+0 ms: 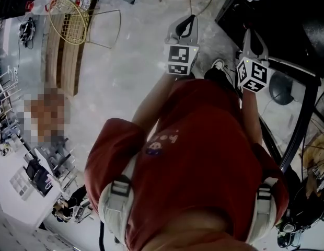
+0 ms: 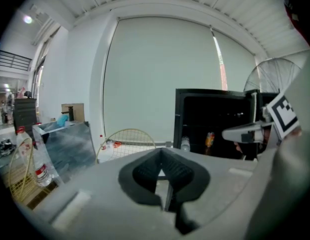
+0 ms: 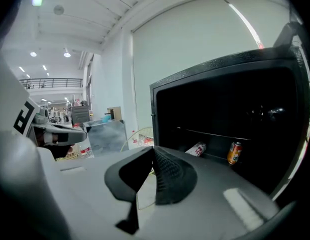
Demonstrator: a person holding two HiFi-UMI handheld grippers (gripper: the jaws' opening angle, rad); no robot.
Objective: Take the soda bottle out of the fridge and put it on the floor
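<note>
Left gripper view: left gripper [image 2: 160, 156] empty, jaws together. Right gripper [image 3: 153, 151] likewise closed on nothing. White-labelled plastic soda bottle [image 3: 197, 149] lies sideways on the open black fridge [image 3: 160, 91] shelf. Risk: it rolls, or I knock the orange drink can [image 3: 235, 153] nearby.

Closed fingers [image 3: 171, 180] before open black fridge [image 3: 195, 74]

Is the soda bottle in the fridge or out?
In. The right gripper view shows the bottle lying inside the fridge beside an orange can.
</note>
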